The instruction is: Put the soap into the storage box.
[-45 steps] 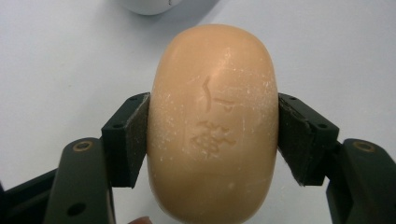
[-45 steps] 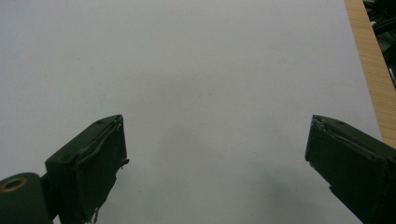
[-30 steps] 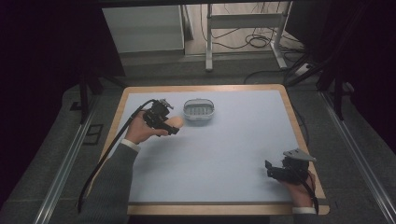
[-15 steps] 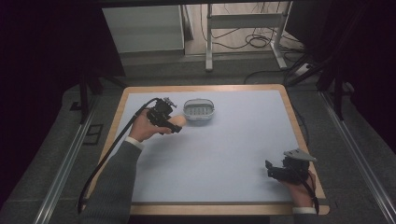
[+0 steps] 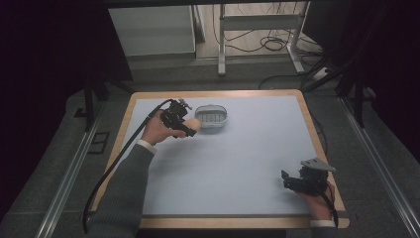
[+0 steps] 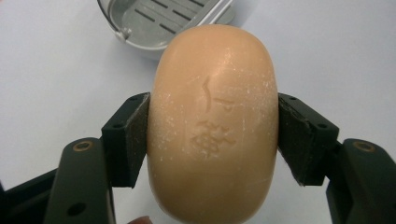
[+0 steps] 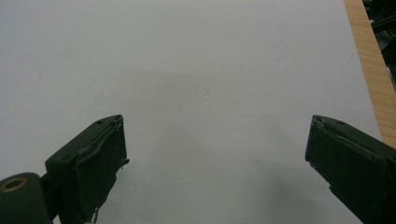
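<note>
From the high view I count one soap bar [image 5: 193, 125], one soap dish [image 5: 212, 118] and my two claws on one worktop [image 5: 237, 158]. My left claw [image 5: 187, 128] holds the soap just beside the dish, on the dish's left and touching or nearly touching its rim; I cannot tell which. The dish is a rounded grey tray with a slotted floor, and nothing lies in it. My right claw [image 5: 288, 179] rests well apart from the dish, at the near right corner of the worktop. The worktop is a pale blue sheet framed by a light wooden edge.

In the left gripper view, my left claw [image 6: 212, 133] is clenched on the soap [image 6: 212, 126]: one black pad presses each long side. The bar is a smooth peach oval, dusted with whitish scuffs, with a small stamped mark on its face. Beyond it lies the dish [image 6: 159, 21], grey metal or plastic, its slotted floor bare.

In the right gripper view, my right claw [image 7: 217, 154] stands released, its two black pads wide apart over the plain worktop sheet [image 7: 205, 70], with the wooden edge [image 7: 369, 65] at the right.
</note>
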